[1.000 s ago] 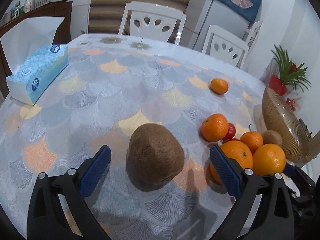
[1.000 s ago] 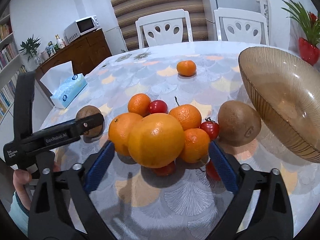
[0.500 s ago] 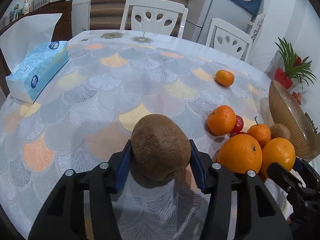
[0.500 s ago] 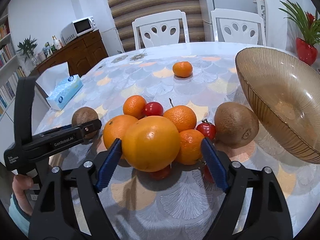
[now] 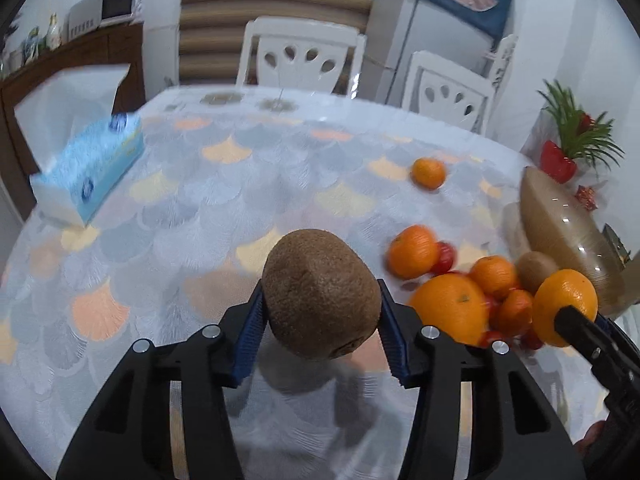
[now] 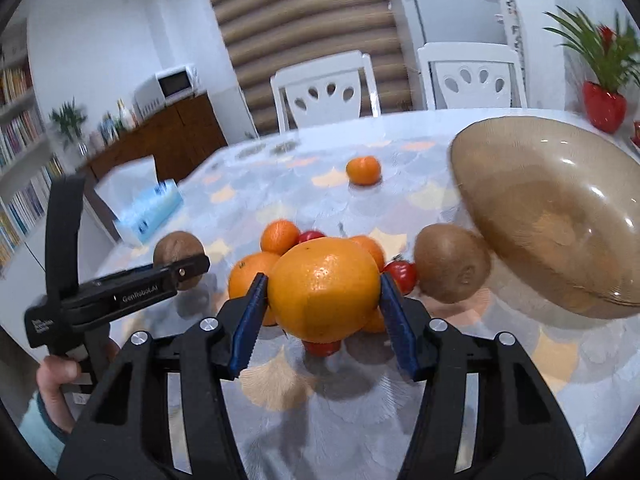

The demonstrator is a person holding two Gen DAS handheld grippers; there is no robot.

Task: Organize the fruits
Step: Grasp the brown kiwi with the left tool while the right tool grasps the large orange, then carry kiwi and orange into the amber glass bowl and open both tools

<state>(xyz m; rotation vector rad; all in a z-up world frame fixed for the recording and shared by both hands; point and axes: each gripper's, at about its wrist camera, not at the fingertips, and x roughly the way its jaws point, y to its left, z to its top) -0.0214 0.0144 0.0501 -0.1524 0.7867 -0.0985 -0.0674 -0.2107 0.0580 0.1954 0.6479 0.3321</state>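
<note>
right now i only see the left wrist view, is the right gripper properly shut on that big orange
Observer: Yes. In the right wrist view both blue pads of the right gripper press the sides of the big orange.
Operator: ok and is the bowl empty
Observer: Yes, the inside of the bowl shows no fruit. A loose kiwi lies on the table just outside its rim.

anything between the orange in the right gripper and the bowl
Nothing visible blocks it. The right gripper holds the large orange; the glass bowl lies right of it, and the loose kiwi sits low beside the bowl.
</note>
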